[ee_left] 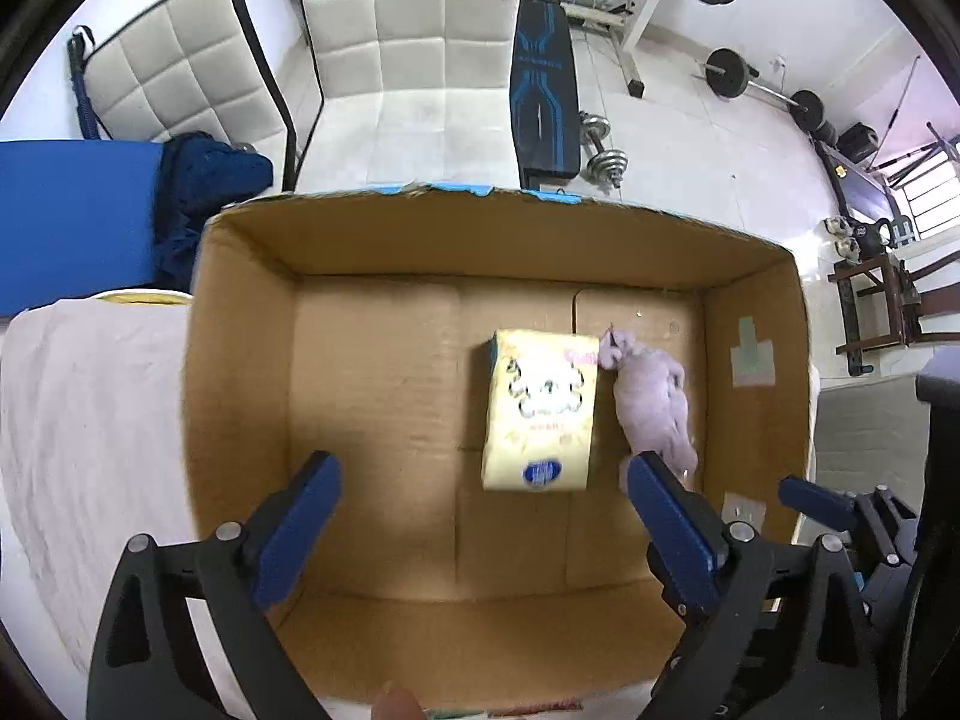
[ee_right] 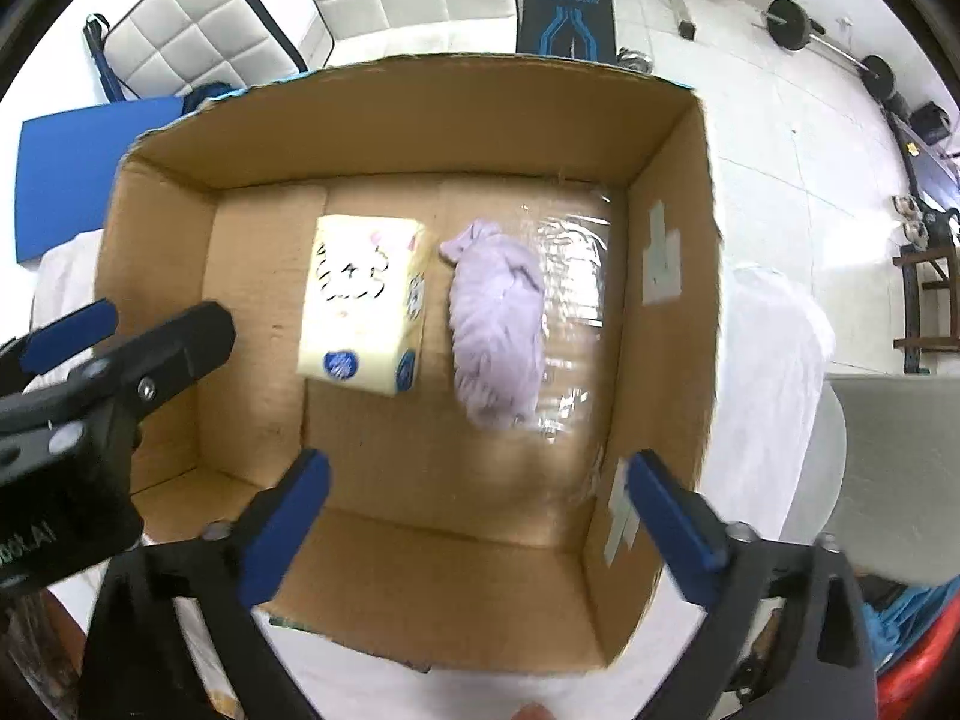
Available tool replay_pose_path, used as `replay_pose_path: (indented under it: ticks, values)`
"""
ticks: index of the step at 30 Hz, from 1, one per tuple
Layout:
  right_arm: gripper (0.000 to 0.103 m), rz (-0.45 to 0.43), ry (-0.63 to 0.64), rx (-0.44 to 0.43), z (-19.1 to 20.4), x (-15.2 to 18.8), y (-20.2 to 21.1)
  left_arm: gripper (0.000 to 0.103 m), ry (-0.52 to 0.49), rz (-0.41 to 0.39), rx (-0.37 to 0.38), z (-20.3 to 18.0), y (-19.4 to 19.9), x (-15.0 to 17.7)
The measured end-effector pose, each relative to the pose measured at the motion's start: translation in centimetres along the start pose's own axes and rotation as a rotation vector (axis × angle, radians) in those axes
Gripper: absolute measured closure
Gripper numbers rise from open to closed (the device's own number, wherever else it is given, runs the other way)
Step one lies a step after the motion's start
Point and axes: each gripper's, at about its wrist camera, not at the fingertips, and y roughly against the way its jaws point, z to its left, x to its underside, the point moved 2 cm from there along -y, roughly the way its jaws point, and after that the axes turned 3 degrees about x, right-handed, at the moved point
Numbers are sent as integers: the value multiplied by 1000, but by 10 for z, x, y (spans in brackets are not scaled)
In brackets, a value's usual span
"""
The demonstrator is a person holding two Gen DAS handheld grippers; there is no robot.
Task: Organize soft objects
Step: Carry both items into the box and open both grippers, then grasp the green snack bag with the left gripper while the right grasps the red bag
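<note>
An open cardboard box [ee_left: 240, 360] [ee_right: 672, 192] stands on a white cloth. Inside lie a pale yellow soft tissue pack [ee_left: 540, 408] [ee_right: 363, 294] and, to its right, a bunched lilac cloth [ee_left: 654, 396] [ee_right: 495, 324]. My left gripper [ee_left: 480, 474] is open and empty above the box's near half; it also shows in the right wrist view [ee_right: 120, 330] at the left. My right gripper [ee_right: 477, 474] is open and empty above the box's near right part; one of its fingers [ee_left: 816, 501] shows in the left wrist view.
A white cloth [ee_left: 90, 420] covers the surface under the box. A blue mat [ee_left: 72, 216] and dark blue fabric [ee_left: 210, 180] lie behind at left. White padded cushions [ee_left: 414, 30], a weight bench [ee_left: 543, 90] and barbells [ee_left: 756, 81] stand on the floor beyond.
</note>
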Motion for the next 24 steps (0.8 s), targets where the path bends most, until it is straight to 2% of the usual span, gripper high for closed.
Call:
replay_pose_path:
  ticks: [6, 11, 18, 24]
  values:
    - [0, -93, -8, 37, 5, 41, 30, 5, 14, -88, -26, 11, 31, 35]
    - [0, -173, -1, 62, 17, 67, 53, 5, 4, -144, -68, 6, 54, 57]
    - [0, -263, -4, 48, 26, 111, 97, 5, 10, -238, -138, 3, 90, 98]
    - [0, -306, 1, 15, 29, 138, 122, 5, 9, -269, -120, -2, 113, 120]
